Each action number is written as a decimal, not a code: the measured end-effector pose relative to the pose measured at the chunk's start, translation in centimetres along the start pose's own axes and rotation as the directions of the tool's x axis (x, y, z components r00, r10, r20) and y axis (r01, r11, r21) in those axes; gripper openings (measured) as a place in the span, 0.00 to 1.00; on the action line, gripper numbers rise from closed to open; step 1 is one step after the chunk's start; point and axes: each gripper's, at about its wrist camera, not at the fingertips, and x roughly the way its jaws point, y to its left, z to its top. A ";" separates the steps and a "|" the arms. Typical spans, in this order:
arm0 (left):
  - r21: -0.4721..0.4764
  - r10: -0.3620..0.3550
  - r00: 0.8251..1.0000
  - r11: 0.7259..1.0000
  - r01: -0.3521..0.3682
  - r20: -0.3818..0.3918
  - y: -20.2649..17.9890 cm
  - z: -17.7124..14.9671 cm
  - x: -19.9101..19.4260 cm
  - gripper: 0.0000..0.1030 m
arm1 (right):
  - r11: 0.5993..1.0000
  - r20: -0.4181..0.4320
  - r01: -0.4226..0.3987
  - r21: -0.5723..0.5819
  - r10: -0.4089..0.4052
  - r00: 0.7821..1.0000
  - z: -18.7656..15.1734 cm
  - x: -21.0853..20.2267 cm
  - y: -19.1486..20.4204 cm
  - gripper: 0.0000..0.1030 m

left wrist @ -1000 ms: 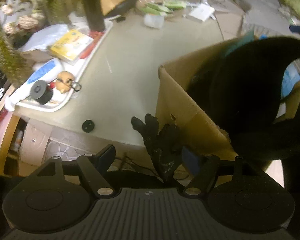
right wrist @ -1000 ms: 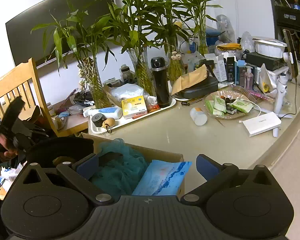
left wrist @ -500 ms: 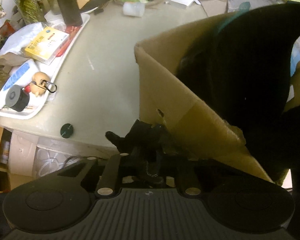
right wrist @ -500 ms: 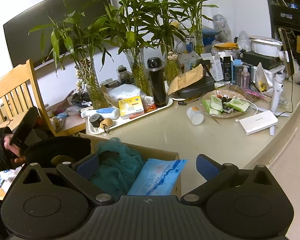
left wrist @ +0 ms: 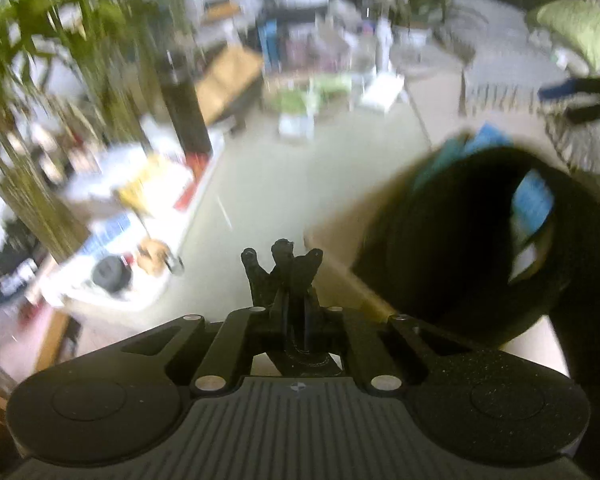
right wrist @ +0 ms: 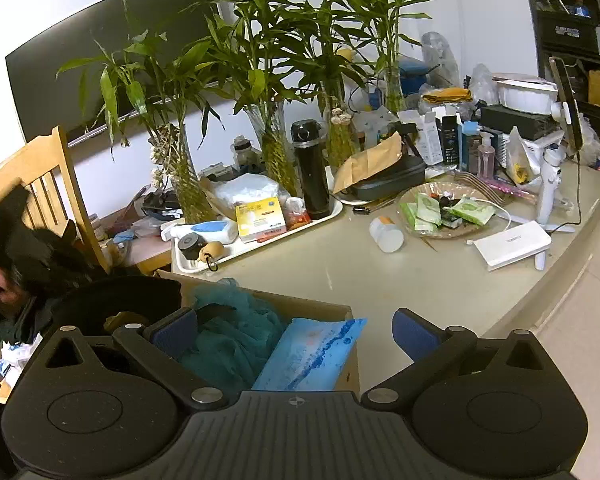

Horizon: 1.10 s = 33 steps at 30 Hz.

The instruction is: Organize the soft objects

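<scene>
The left gripper (left wrist: 290, 300) is clamped on a black glove (left wrist: 284, 268), held above the table (left wrist: 300, 184) beside the cardboard box (right wrist: 300, 306). The right gripper (right wrist: 296, 326) stands wide, empty, over the box.

The glove (left wrist: 284, 276) pinched in the left gripper (left wrist: 294, 312) is plain black, as is the gripper itself. The right gripper (right wrist: 296, 332) is black too, with blue pads (right wrist: 410, 330). In the brown cardboard box (right wrist: 320, 308) lie a teal mesh puff (right wrist: 228, 336), a pale blue packet (right wrist: 312, 356) with darker blue streaks, and something broad and black (right wrist: 132, 296). On the beige table (right wrist: 380, 280) a white tray (right wrist: 260, 246) carries a yellow-and-white carton (right wrist: 260, 218) and a black flask (right wrist: 312, 168). The bamboo leaves (right wrist: 260, 60) are deep green.
</scene>
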 end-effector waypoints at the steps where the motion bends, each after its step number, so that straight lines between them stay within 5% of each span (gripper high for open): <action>1: 0.010 0.007 0.999 1.000 -0.008 0.032 -0.2 0.7 -1.5 0.07 | 1.000 0.000 -0.001 -0.001 0.001 1.000 0.0 0.0 0.1 1.00; 6: 0.048 0.016 0.985 0.999 -0.025 0.172 -1.1 3.8 -7.1 0.07 | 1.000 0.004 -0.013 -0.007 0.013 1.000 0.2 0.2 0.5 1.00; 10: 0.053 -0.080 0.971 0.996 0.069 0.226 -1.7 5.8 -8.1 0.07 | 1.000 0.006 -0.023 -0.011 0.023 1.000 0.2 0.3 0.9 1.00; 20: 0.061 -0.129 0.991 0.990 0.127 0.027 -5.4 6.4 0.7 0.12 | 0.999 0.002 -0.033 -0.006 0.033 0.999 -0.1 0.1 1.4 1.00; 21: 0.054 -0.131 0.991 0.990 0.130 0.022 -5.3 6.1 0.8 0.16 | 0.999 0.000 -0.032 -0.007 0.032 0.999 -0.1 0.1 1.5 1.00; 23: 0.024 -0.131 0.991 0.991 0.130 0.026 -5.1 6.0 0.9 0.44 | 1.000 -0.002 -0.028 -0.008 0.028 1.000 -0.3 -0.1 1.5 1.00; 25: -0.022 -0.123 0.990 0.992 0.125 0.072 -4.6 5.8 -0.4 0.58 | 1.000 -0.004 -0.026 -0.003 0.026 1.000 -0.3 -0.4 1.6 1.00; 33: -0.229 0.001 0.979 0.972 0.047 0.205 -3.2 3.9 -6.0 0.81 | 1.000 -0.042 0.006 0.002 -0.006 0.999 -0.6 -1.5 2.6 1.00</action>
